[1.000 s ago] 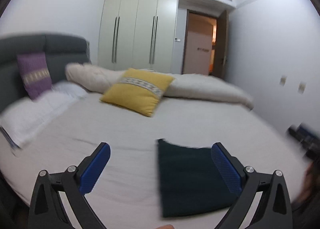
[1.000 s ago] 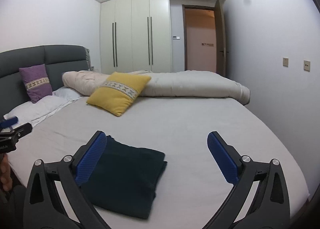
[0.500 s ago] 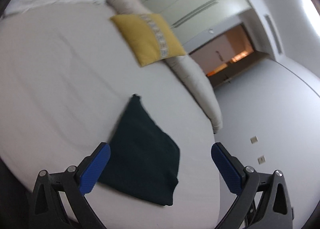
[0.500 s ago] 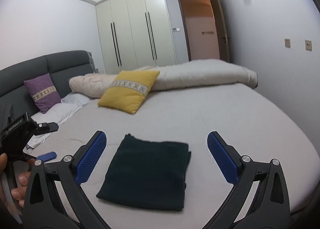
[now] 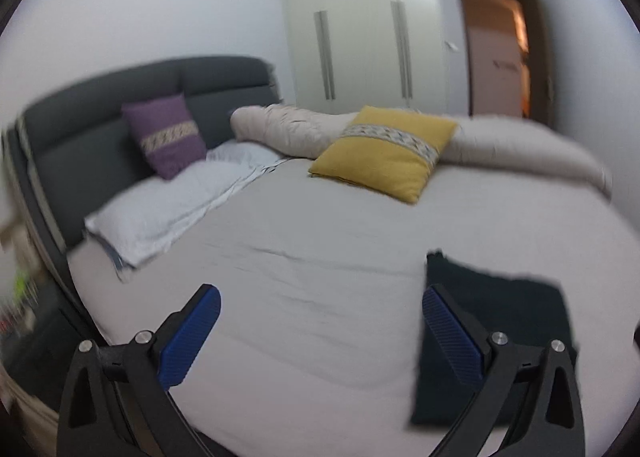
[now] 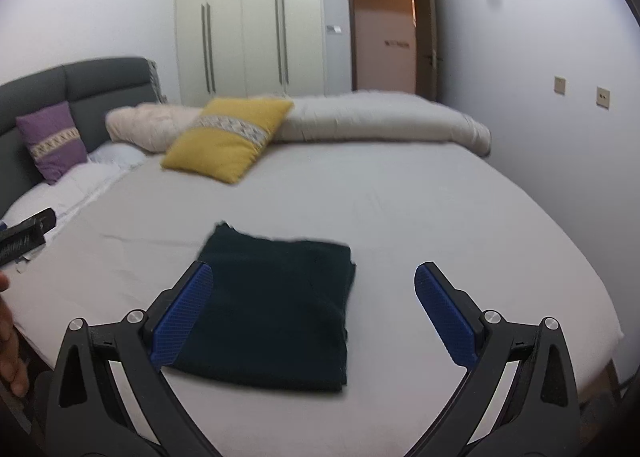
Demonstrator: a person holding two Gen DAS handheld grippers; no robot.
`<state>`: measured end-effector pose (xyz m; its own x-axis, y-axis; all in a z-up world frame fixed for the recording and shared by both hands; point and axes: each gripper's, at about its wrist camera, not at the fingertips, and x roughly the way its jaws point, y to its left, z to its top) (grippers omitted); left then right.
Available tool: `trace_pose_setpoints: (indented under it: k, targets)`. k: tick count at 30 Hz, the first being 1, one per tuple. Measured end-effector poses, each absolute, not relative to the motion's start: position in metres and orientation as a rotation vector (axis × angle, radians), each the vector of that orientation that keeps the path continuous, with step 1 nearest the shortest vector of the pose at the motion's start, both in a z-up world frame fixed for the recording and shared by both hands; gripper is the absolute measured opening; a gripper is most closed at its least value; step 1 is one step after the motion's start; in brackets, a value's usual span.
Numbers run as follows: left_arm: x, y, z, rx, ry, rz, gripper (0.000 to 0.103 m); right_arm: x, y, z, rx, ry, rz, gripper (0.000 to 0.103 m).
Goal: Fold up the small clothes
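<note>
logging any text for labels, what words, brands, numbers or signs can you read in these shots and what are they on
None can be read.
Door: a small dark mark, too blurred to read.
Dark folded garment: no label showing.
Yellow cushion and purple cushion: woven pattern bands only, no letters.
Left claw and right claw: no brand or number visible.
</note>
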<state>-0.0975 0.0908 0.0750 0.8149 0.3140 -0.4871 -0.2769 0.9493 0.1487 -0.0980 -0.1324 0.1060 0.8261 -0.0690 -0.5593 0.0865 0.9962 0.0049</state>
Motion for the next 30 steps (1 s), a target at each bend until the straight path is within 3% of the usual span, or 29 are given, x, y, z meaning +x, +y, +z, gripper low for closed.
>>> trace_pose_setpoints:
  k: [11,30]
  targets:
    - [-0.098,0.067,0.006,0.114,0.773,0.170,0.103,-0.087,-0.154,0.049,0.017,0.725,-0.151,0.102]
    - [-0.095,0.072,-0.012,0.055,0.817,0.090,0.103,-0.071,-0.169,-0.005,-0.025,0.879,-0.155,0.102]
